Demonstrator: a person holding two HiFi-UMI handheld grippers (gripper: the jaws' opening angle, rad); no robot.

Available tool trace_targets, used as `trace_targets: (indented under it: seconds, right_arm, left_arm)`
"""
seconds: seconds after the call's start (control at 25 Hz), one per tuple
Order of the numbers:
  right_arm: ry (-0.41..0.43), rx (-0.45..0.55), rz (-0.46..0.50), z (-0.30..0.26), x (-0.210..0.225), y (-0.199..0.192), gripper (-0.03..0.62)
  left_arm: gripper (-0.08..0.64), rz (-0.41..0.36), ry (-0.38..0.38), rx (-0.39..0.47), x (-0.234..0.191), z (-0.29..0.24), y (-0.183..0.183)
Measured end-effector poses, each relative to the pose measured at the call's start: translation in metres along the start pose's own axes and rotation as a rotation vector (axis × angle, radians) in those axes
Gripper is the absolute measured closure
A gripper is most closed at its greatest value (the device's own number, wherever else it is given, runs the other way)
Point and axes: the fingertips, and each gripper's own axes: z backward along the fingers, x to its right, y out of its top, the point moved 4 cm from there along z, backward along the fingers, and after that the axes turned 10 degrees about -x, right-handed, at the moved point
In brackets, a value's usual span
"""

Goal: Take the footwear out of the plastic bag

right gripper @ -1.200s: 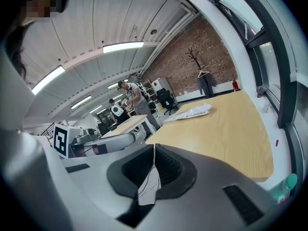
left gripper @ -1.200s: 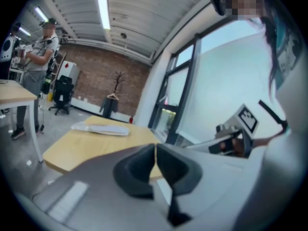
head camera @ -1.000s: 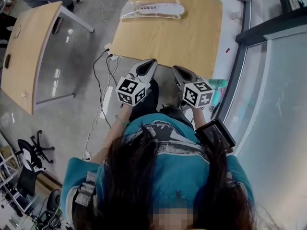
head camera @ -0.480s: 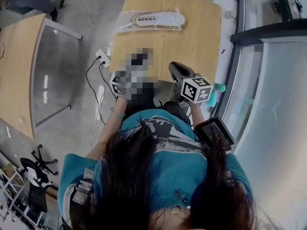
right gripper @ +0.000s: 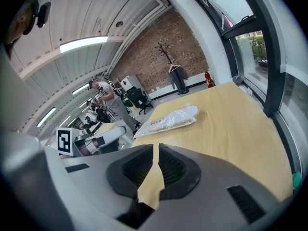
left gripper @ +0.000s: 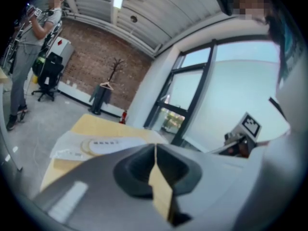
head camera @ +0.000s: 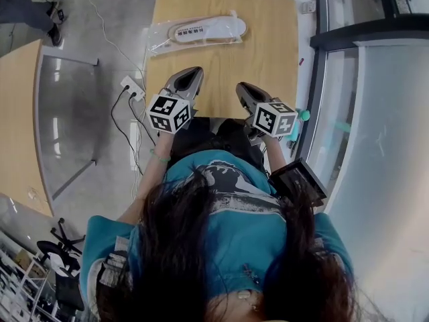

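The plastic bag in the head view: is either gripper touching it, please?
No, the plastic bag lies at the far end of the table, bare wood separating it from the left gripper and right gripper.

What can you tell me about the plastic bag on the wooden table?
The plastic bag is clear, crinkled and lies flat at the far end of the wooden table, with one end reaching the table's left edge. Inside it lies pale, flat footwear with a tan ring at one end and a strip of dark print. Nothing but the table touches the bag.
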Motion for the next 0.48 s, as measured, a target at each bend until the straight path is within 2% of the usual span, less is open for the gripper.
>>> trace_targets:
  seconds: [0.2, 0.48]
  right_arm:
    - [-0.015, -0.007, -0.011, -0.009, 0.031, 0.026, 0.574]
    - [-0.036, -0.068, 0.085, -0.044, 0.072, 0.079, 0.572]
  left_arm:
    - [0.554, 0.002, 0.027, -0.016, -0.004, -0.011, 0.001]
    - [0.554, 0.019, 0.088, -0.016, -0.004, -0.020, 0.008]
